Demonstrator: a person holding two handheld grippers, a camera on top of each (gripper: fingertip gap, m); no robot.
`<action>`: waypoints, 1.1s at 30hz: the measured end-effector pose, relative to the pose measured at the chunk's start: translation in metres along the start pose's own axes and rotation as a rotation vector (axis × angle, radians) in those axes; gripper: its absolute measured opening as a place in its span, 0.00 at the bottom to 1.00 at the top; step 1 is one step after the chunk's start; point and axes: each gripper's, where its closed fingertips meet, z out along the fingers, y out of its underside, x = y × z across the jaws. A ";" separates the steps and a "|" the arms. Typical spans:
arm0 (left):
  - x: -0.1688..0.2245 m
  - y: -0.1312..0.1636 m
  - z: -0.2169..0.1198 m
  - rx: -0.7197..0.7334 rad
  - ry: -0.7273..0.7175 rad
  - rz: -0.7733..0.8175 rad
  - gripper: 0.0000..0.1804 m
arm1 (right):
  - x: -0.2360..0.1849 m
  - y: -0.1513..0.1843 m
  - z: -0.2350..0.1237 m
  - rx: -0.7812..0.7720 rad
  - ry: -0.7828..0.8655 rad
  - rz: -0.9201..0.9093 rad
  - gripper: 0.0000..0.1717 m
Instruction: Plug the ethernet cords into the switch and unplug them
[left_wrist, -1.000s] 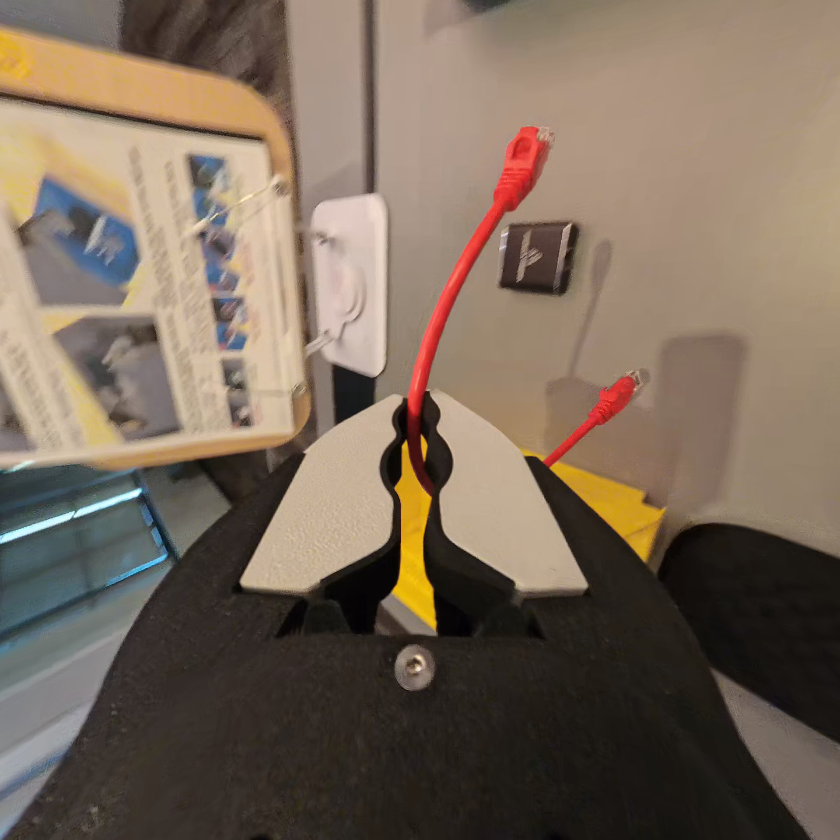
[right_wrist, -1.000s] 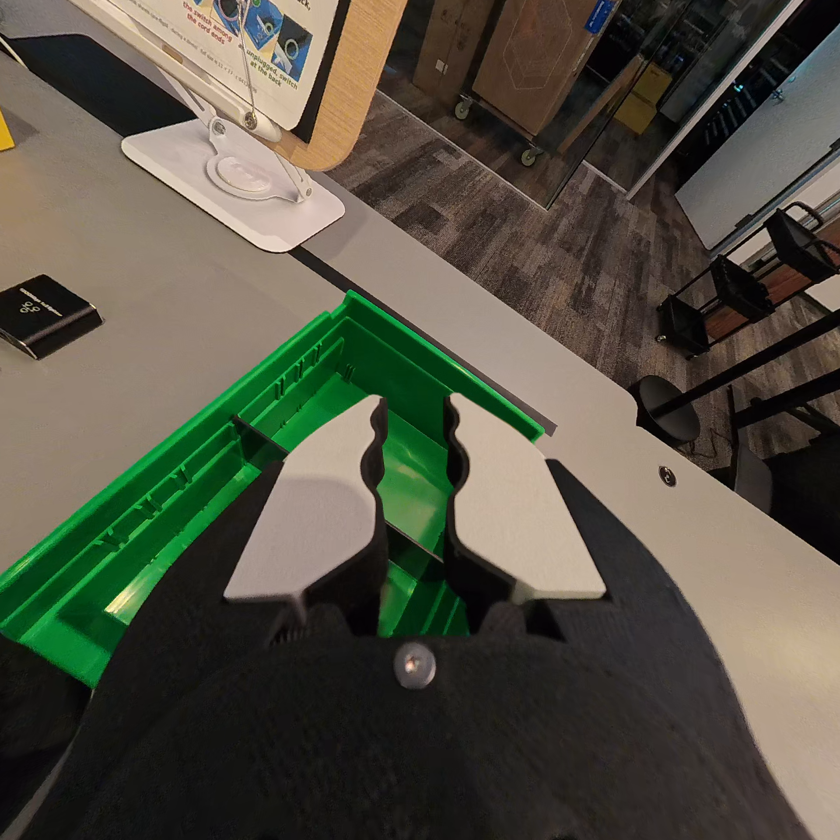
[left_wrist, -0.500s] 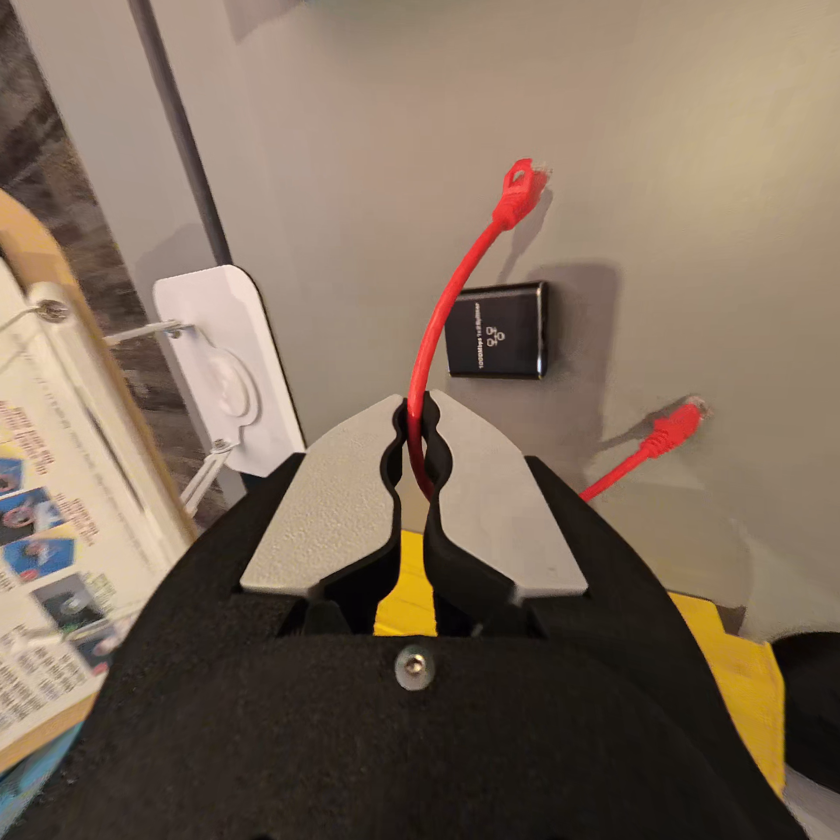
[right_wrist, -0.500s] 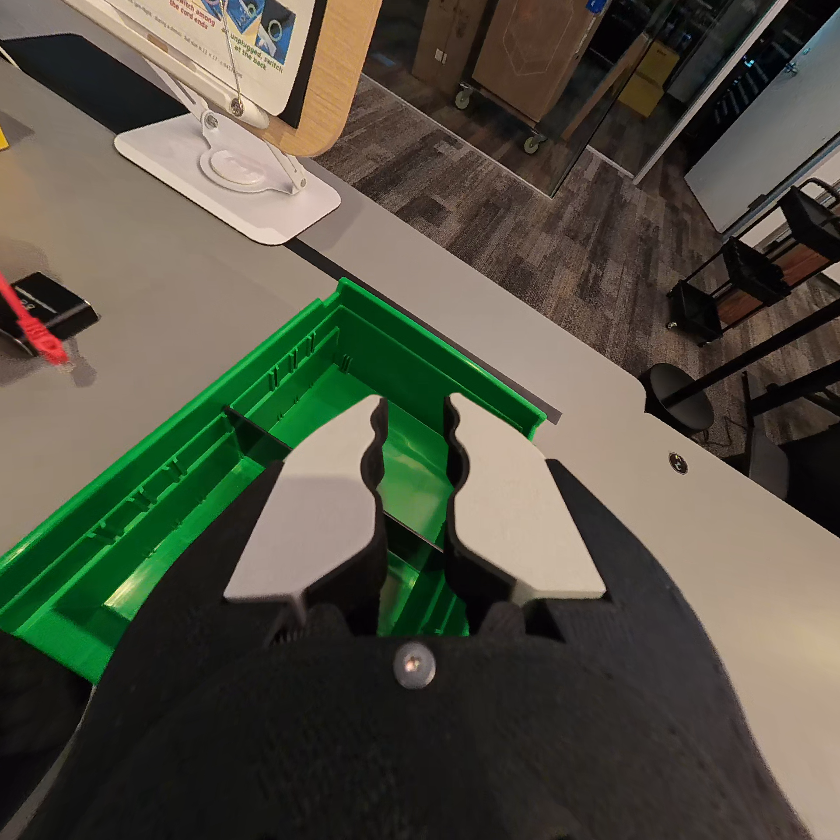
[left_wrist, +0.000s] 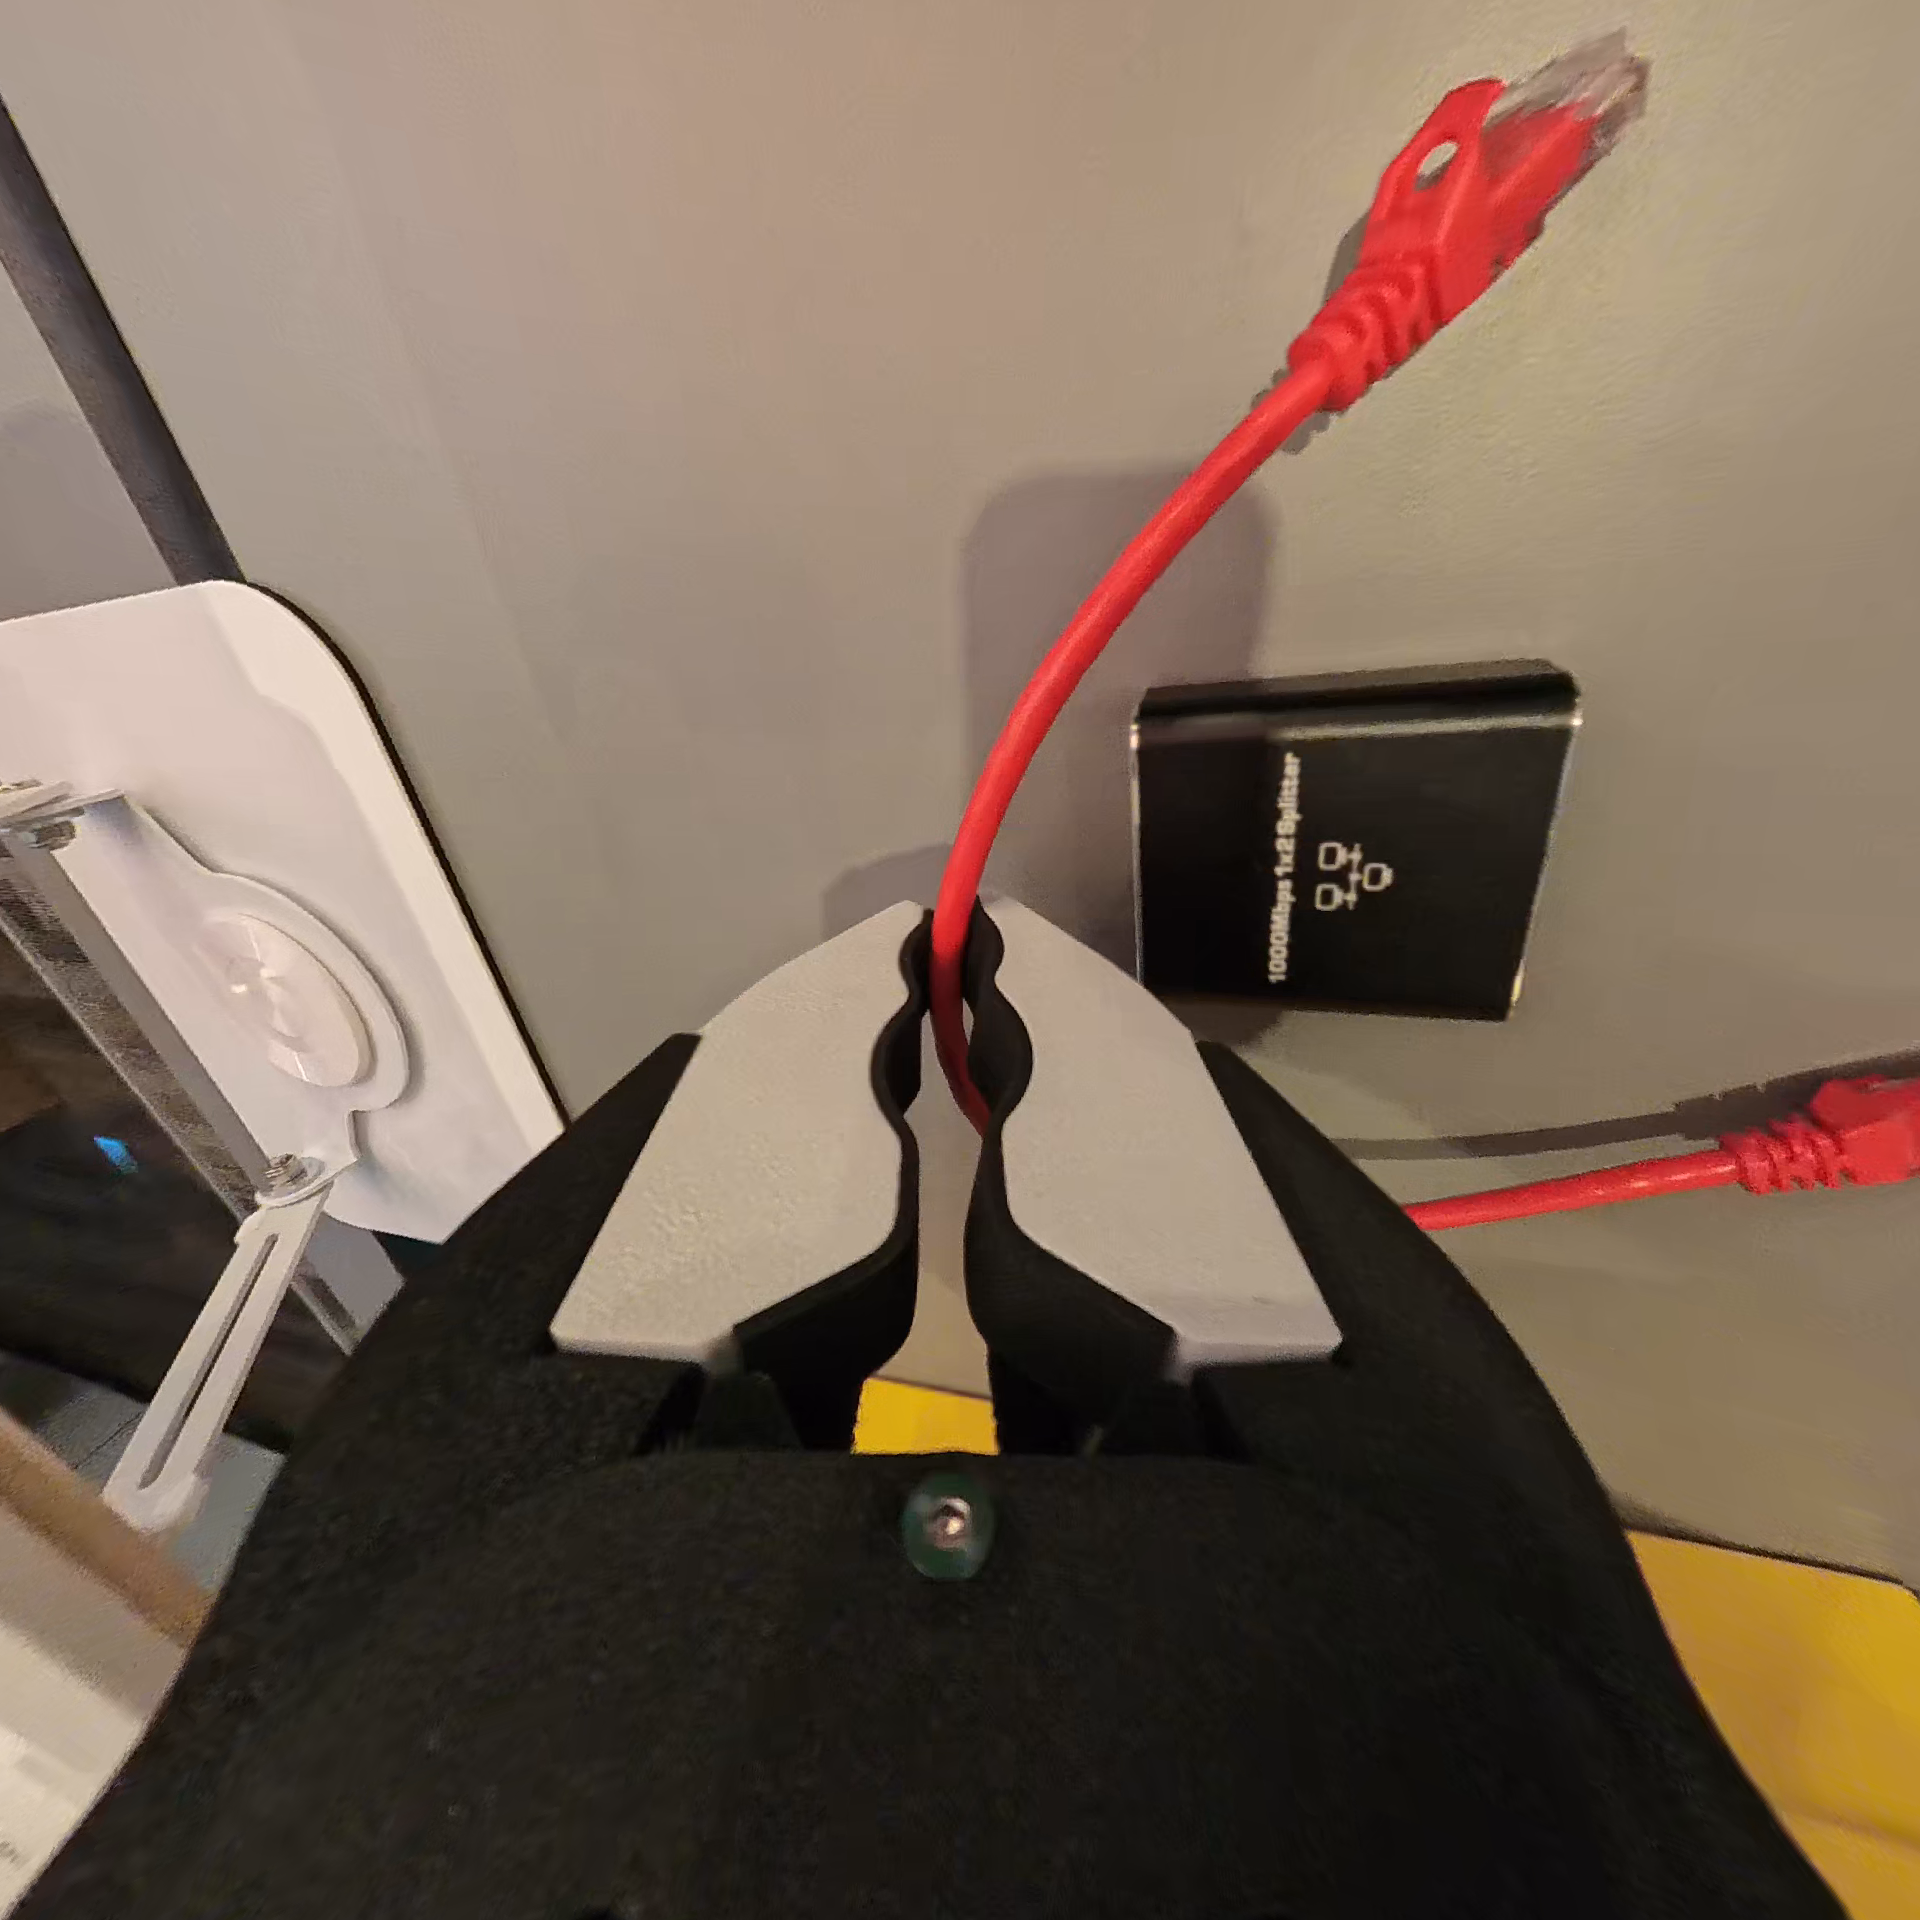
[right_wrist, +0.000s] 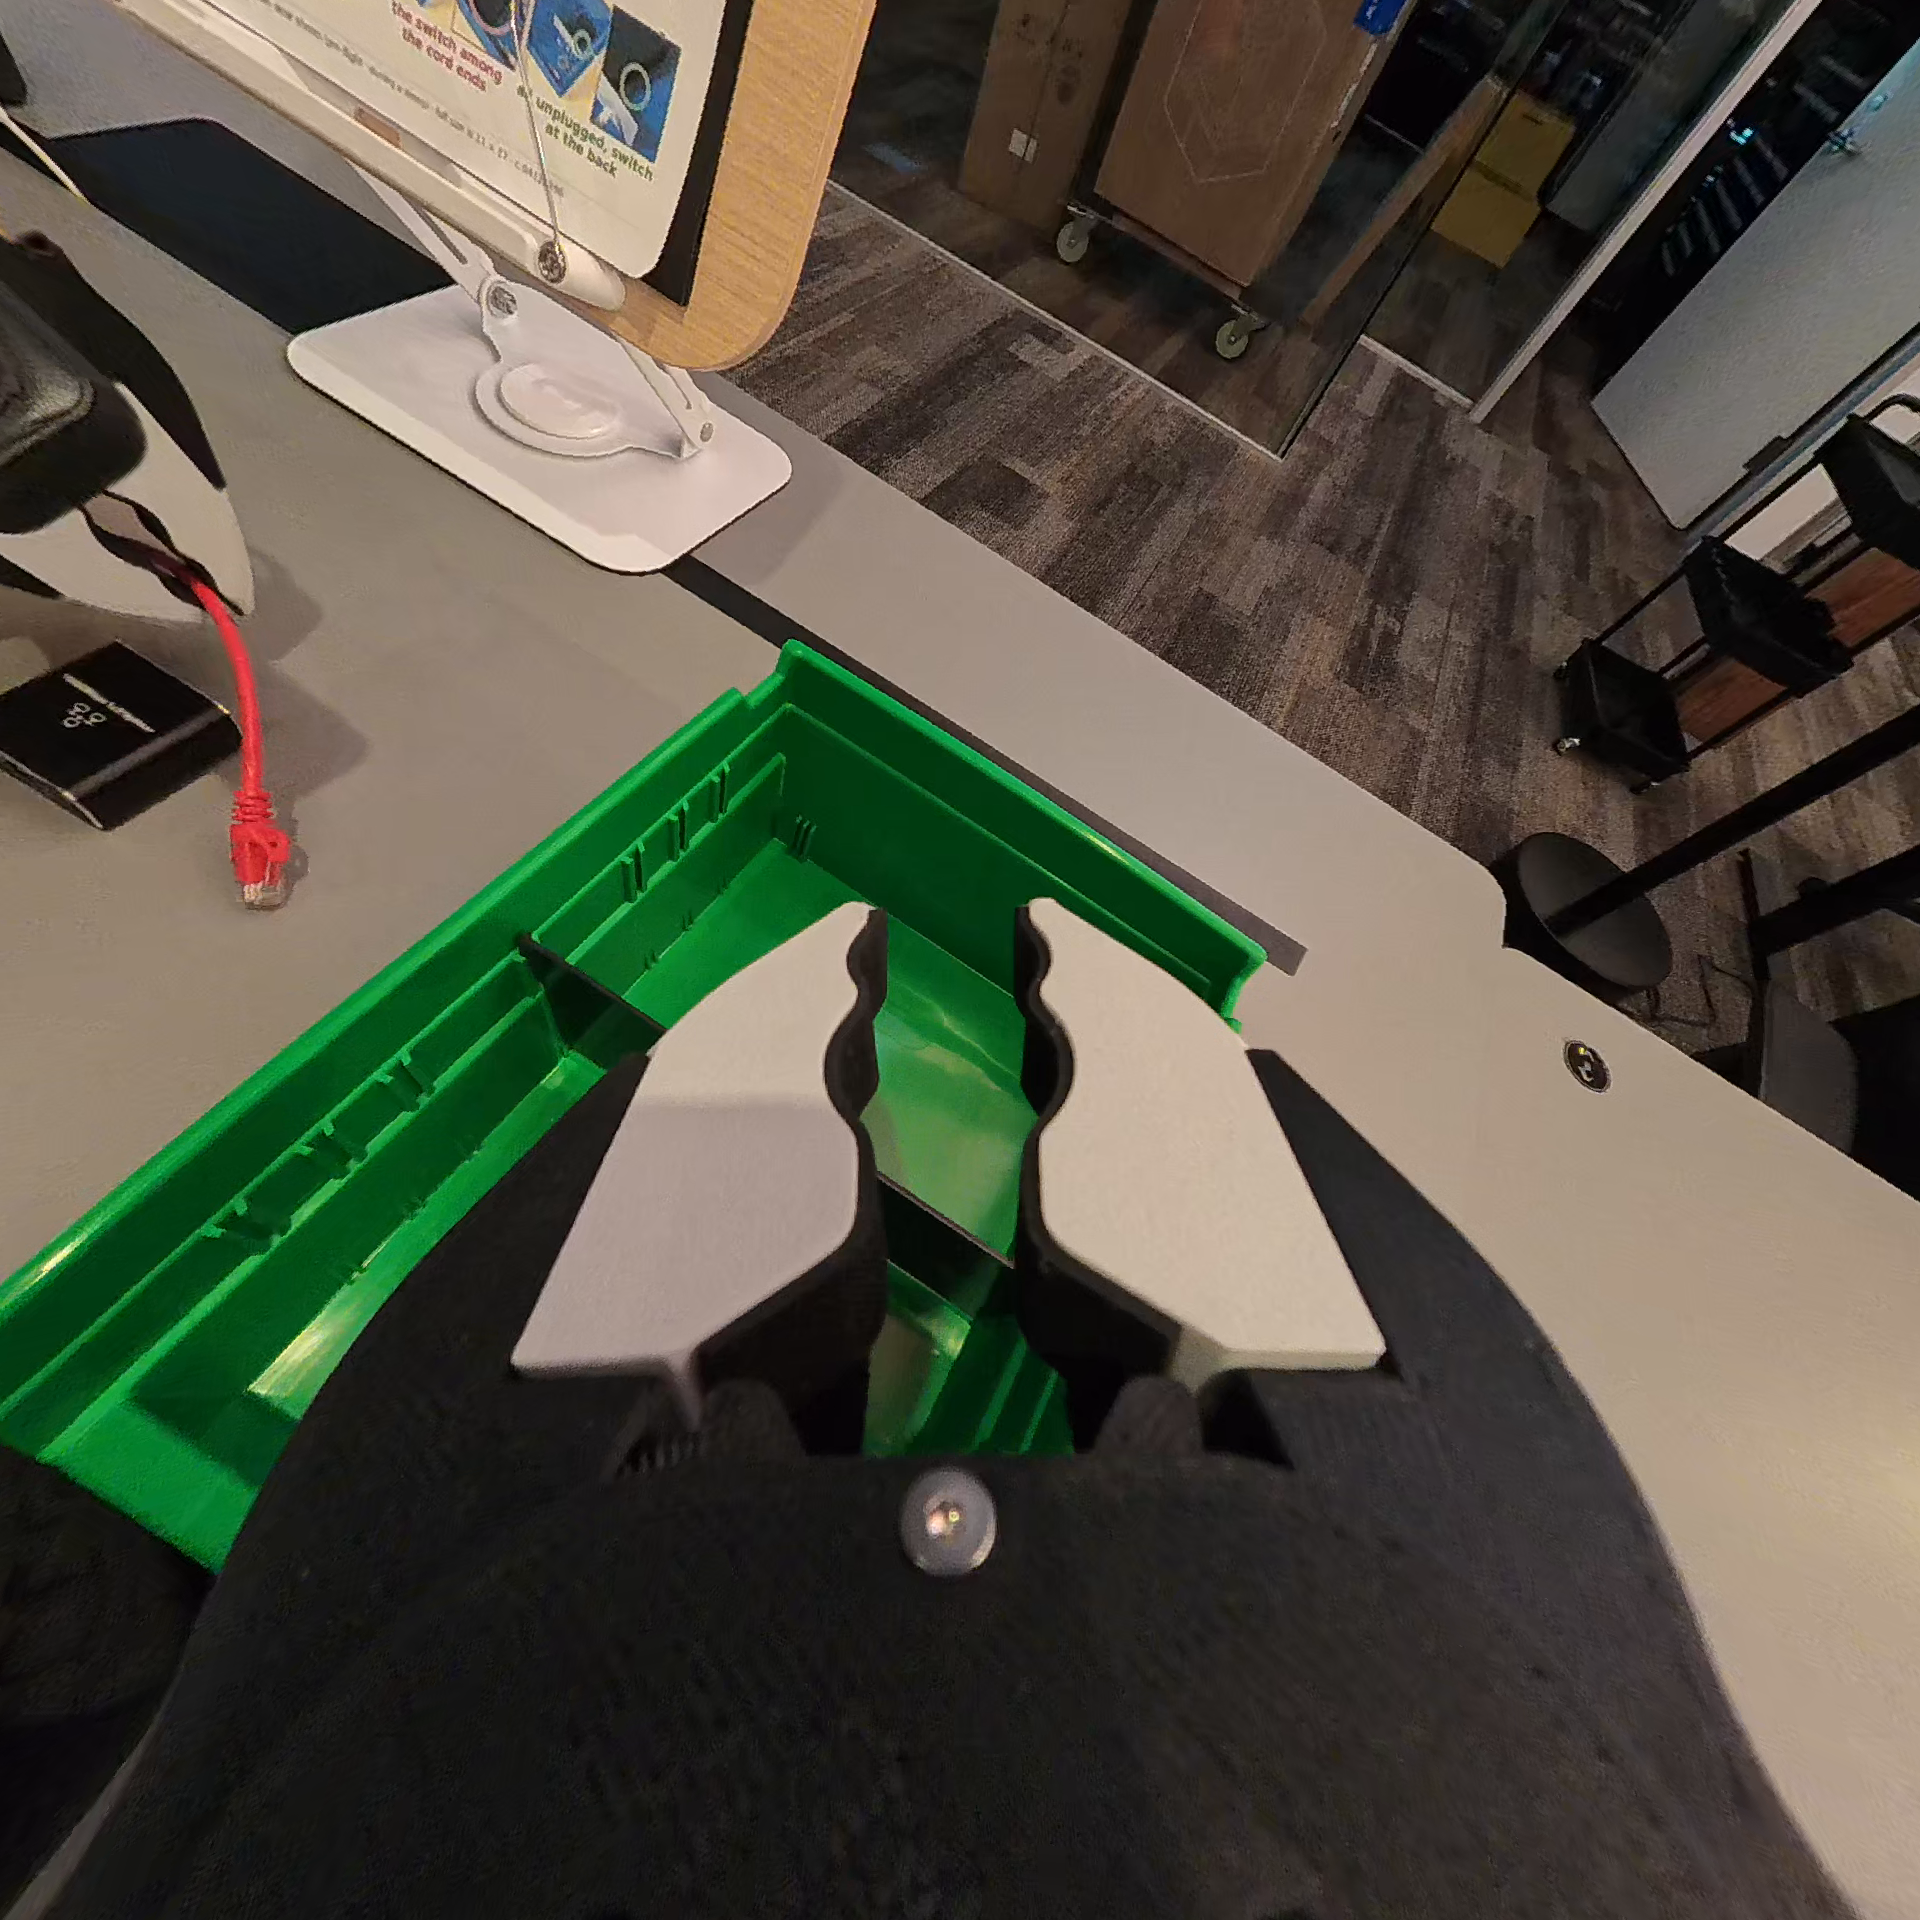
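Left gripper (left_wrist: 951, 940) is pinching the red ethernet cord (left_wrist: 1049, 707), its plug (left_wrist: 1455, 197) dangling beside the black switch (left_wrist: 1340, 842) on the counter (left_wrist: 623, 364); right gripper (right_wrist: 951, 925) is hovering released over the green bin (right_wrist: 914, 831).

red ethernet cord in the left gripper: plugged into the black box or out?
Out. The red ethernet cord's connector hangs free above the grey table, clear of the small black box; the left gripper pinches the cord.

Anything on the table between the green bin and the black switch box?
Only the held red cord's plug, dangling over bare table between green bin and black switch box, right wrist view.
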 end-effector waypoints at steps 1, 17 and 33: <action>0.000 -0.001 0.003 0.003 0.004 -0.006 0.01 | -0.001 0.000 0.001 0.000 -0.003 -0.001 0.14; -0.030 -0.008 -0.042 0.114 -0.118 -0.128 0.15 | -0.003 0.006 0.003 -0.018 -0.036 0.009 0.14; 0.142 0.161 -0.166 0.353 0.028 -0.553 0.14 | -0.012 -0.002 0.006 -0.020 -0.043 -0.021 0.14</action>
